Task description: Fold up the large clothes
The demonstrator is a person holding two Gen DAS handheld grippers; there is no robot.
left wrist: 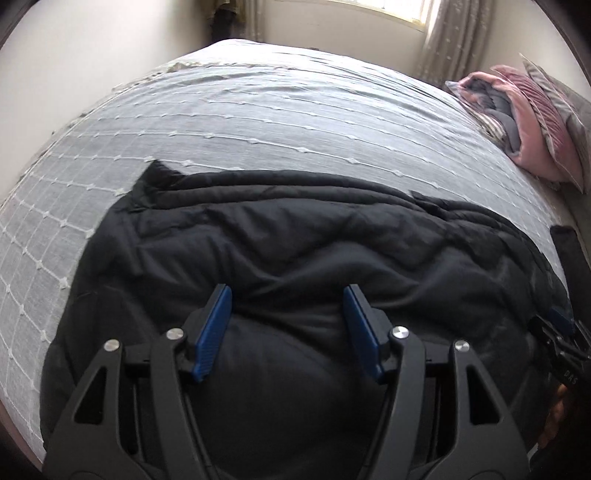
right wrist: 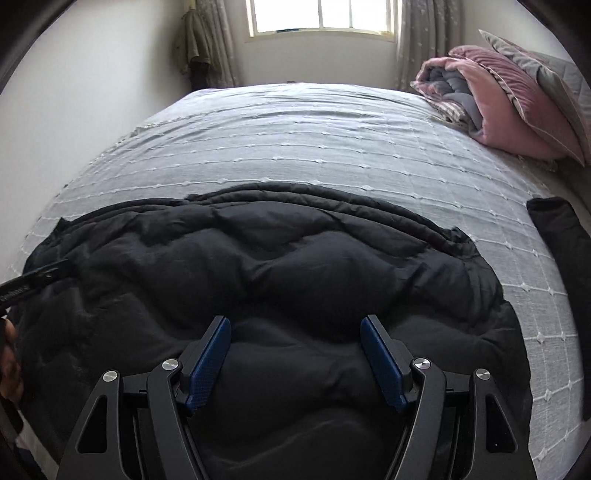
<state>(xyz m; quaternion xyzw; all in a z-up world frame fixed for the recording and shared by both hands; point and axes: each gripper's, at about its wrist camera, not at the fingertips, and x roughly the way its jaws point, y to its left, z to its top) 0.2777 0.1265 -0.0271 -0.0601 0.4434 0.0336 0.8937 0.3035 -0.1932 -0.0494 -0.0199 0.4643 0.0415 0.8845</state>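
My left hand-held gripper [left wrist: 287,295]: spread wide, blue pads [left wrist: 210,332] apart, pinching nothing; it hangs over the near part of the black puffy coat.
My right hand-held gripper [right wrist: 295,326]: spread wide too, nothing between its blue pads [right wrist: 382,363]; it also hangs over the near part of the coat.
Black puffy coat [right wrist: 280,266]: lies flat and bumpy on the bed, on the side nearest me, spread wide from left to right.
Bed [right wrist: 295,147]: grey cover with thin white lines and little knots; the part past the coat is bare.
Small black cloth [right wrist: 557,229]: on the bed, right of the coat, apart from it.
Pink and grey bedding [right wrist: 491,110]: rolled up in a pile, far right of the coat.
Window [right wrist: 321,16]: bright, on the wall far behind the coat, with curtains [right wrist: 424,40] beside it.
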